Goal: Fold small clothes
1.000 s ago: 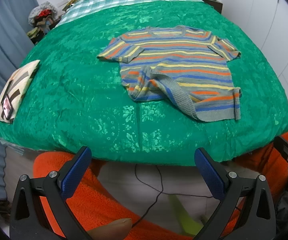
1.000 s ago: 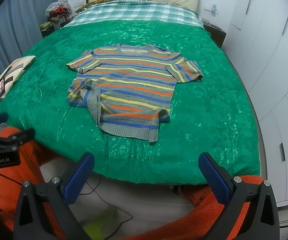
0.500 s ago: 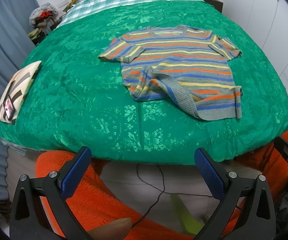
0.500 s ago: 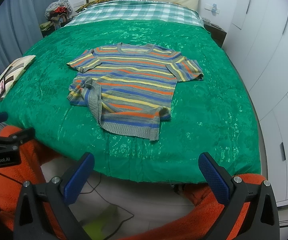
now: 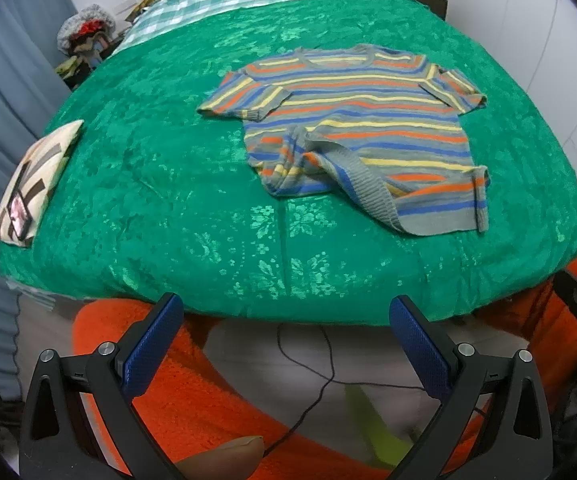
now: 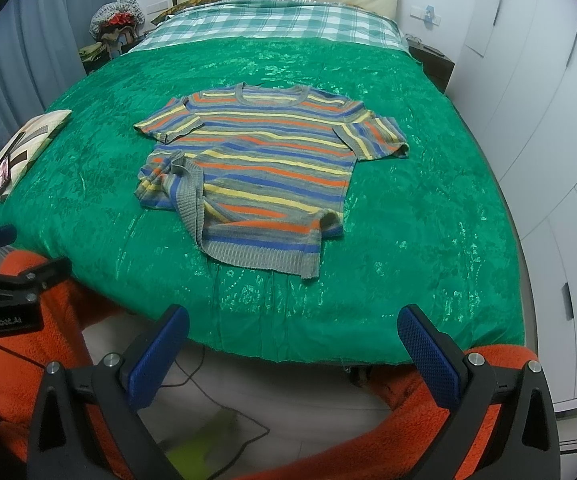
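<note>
- A striped shirt [image 6: 264, 164] lies on the green cover [image 6: 408, 220] of a bed, about the middle of it and towards the near edge, neck at the far end.
- Both short sleeves lie spread out flat; the near left corner of the hem [image 5: 362, 188] is turned up and bunched over the body, and the near right corner curls a little.
- The left gripper [image 5: 286, 340] hangs off the near edge of the bed, its blue pads wide apart and nothing between them.
- The right gripper [image 6: 292, 344] hangs likewise off the near edge, jaws spread and empty, well apart from the shirt.
- Orange fleece sleeves [image 6: 48, 320] show beneath both grippers.
- A patterned pillow [image 5: 32, 184] with a phone [image 5: 18, 216] on it lies at the left edge of the cover.
- A checked sheet [image 6: 272, 24] covers the far end of the bed.
- White cupboards [image 6: 548, 140] stand to the right.
</note>
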Available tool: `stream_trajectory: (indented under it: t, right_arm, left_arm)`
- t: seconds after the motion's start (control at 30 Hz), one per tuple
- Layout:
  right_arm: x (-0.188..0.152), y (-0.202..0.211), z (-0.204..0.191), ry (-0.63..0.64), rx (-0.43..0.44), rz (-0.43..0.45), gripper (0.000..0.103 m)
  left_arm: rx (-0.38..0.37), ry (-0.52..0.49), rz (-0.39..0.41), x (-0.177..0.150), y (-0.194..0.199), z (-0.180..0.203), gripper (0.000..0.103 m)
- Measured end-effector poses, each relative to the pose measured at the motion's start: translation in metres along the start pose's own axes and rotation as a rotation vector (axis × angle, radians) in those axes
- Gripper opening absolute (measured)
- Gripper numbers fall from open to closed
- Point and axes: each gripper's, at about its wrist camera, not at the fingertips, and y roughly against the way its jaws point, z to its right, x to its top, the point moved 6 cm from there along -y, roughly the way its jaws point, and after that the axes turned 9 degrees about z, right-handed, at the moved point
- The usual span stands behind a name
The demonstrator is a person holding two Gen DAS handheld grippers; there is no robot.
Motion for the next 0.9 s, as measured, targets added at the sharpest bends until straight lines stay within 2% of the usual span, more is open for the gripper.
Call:
stream_trajectory:
  t: [0.27,0.4,0.5,0.57,0.7,0.77,0.83,0.9]
  right_arm:
    - [0.001,-0.004,0.009,-0.027,-0.001,-0.002,0.103]
    - [0.006,-0.006,0.016,-0.010,-0.027,0.020,0.103]
    - [0.010,-0.012,0.023,0.000,-0.039,0.045,0.103]
    - [0.008,-0.028,0.029,0.007,-0.021,0.036,0.103]
    - [-0.005,-0.079,0.049,-0.067,0.068,-0.022,0.102]
    - [-0.003,-0.103,0.052,-0.071,0.108,-0.016,0.094]
    - [-0.002,-0.130,0.050,-0.086,0.157,-0.031,0.081]
    - [-0.007,-0.158,0.046,-0.097,0.198,-0.070,0.079]
  left_arm:
    - [0.019,0.010,-0.004,0.001,-0.001,-0.005,0.103]
    - [-0.001,0.036,-0.019,0.001,-0.005,-0.009,0.103]
    - [0.014,0.061,-0.020,0.000,-0.010,-0.017,0.102]
    - [0.013,0.078,-0.028,-0.001,-0.016,-0.023,0.102]
    - [0.000,0.118,-0.036,-0.001,-0.024,-0.037,0.102]
    - [-0.023,0.145,-0.025,0.000,-0.025,-0.041,0.102]
    - [-0.072,0.173,-0.016,0.002,-0.030,-0.042,0.102]
    - [-0.136,0.206,-0.040,0.004,-0.040,-0.041,0.102]
